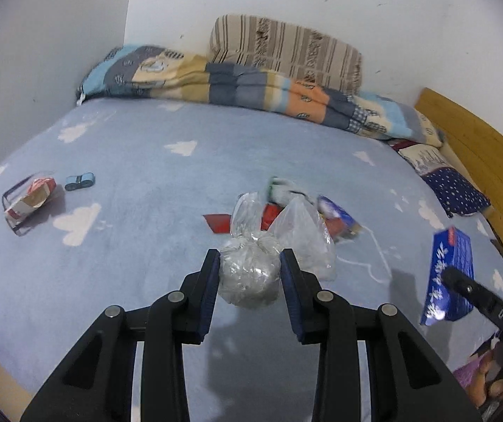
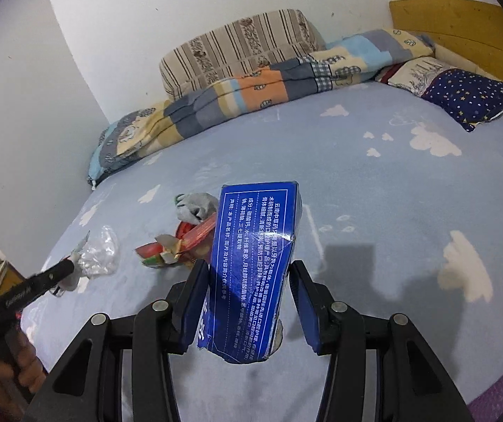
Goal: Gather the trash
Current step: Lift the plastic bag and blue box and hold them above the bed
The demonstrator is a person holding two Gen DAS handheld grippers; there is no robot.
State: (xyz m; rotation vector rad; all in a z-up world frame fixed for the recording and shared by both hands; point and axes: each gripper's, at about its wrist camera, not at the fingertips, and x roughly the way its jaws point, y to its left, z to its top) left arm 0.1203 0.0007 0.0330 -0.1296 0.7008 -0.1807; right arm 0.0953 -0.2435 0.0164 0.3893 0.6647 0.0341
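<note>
Left gripper [image 1: 249,258] clamped on knotted plastic bag [image 1: 249,277], lifted for removal. Right gripper [image 2: 249,270] clamped on blue carton [image 2: 256,267]; contact apparently one-sided. Wrappers [image 2: 170,249] remain on bed [image 2: 374,193].

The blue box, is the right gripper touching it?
Touching. In the right wrist view the blue box sits between the right gripper fingers, both pads pressed against its sides and its lower end lifted off the bedsheet.
</note>
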